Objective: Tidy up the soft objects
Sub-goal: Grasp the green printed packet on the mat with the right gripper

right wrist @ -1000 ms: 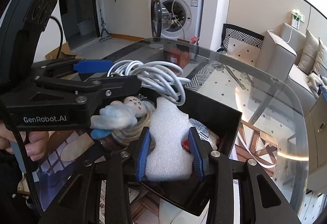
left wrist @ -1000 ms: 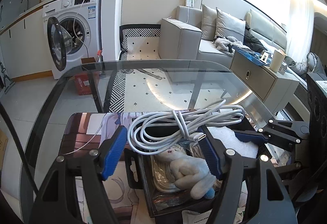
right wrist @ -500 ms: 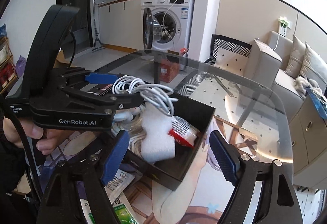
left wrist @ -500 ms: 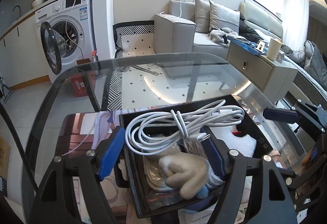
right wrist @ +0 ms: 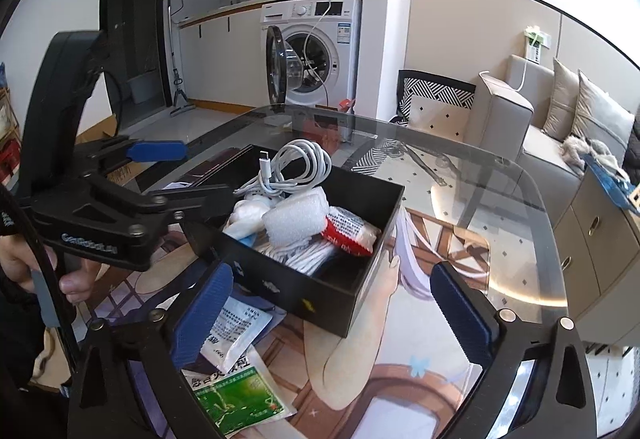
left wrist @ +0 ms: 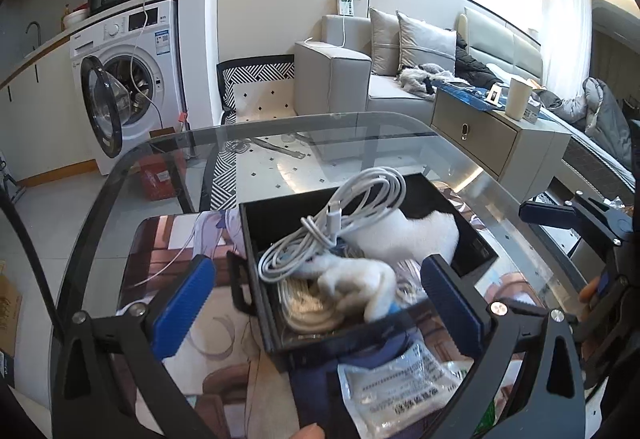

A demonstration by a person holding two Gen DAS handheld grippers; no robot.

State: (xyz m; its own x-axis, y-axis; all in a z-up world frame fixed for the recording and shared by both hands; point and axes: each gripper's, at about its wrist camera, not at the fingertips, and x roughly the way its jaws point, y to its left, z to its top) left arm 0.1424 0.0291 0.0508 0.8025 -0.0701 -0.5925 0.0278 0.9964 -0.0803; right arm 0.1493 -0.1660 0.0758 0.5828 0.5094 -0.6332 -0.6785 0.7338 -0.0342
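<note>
A black box stands on a printed mat on the glass table. In it lie a coiled white cable, a white foam piece, a pale plush toy and a red-and-white packet. My left gripper is open and empty just in front of the box. My right gripper is open and empty, back from the box's near corner.
Plastic sachets lie on the mat by the box: a white one and a green one. The glass table edge curves round behind. A washing machine, a sofa and a cabinet stand beyond.
My left gripper has opened and let the white cable drop into the box, then drawn back. My right gripper has let go of the foam, which now lies in the box, and pulled away.
</note>
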